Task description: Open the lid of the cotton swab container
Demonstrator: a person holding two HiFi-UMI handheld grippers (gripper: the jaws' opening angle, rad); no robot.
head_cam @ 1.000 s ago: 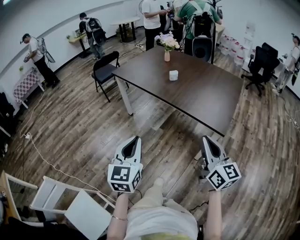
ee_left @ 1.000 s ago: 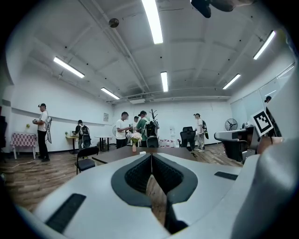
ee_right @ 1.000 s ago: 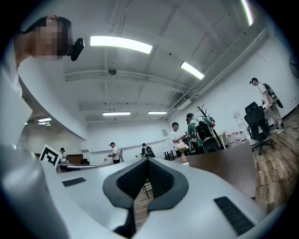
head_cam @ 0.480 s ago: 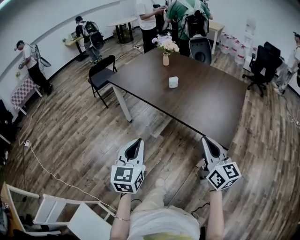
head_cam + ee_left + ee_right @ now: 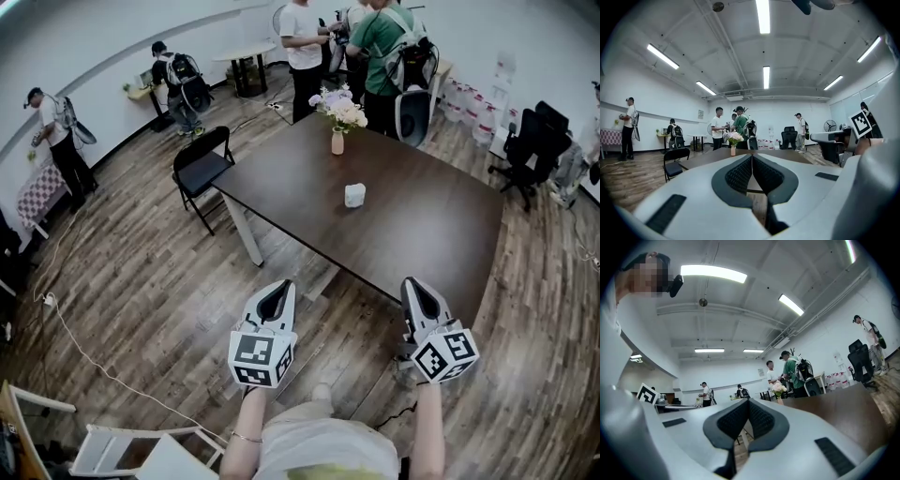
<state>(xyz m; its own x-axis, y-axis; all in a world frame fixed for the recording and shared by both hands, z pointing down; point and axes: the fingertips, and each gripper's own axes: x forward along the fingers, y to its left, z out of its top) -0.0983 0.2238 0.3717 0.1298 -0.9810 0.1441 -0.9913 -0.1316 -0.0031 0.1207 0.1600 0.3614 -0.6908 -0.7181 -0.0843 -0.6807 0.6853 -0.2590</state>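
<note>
Left to right:

- Folding chair [image 5: 199, 161] stands off the table's left corner, out of your path.
- Left gripper [image 5: 278, 285]: jaws clenched together with nothing between them, confirmed in the left gripper view [image 5: 751, 156]. It's over the floor, short of the table [image 5: 427, 234], pointing roughly level at it.
- Cotton swab container [image 5: 354, 195]: small white box, upright, alone mid-table, lid on. It's well apart from both grippers, and the vase [image 5: 337, 141] with flowers sits beyond it toward the far end.
- Right gripper [image 5: 411, 281]: also clamped shut and empty, as the right gripper view [image 5: 749, 401] shows. It sits near the table's near edge.

Key relation: the container lies straight ahead, between the lines your two grippers point along. My read is the right gripper is slightly nearer, but not by much. Neither gripper view shows the container; your own jaws likely cover it.

It's too small from here to tell its long axis or which side the lid hinges on. You need to close in before you pick the holding and the opening hand. Both sets of jaws will have to open first.
</note>
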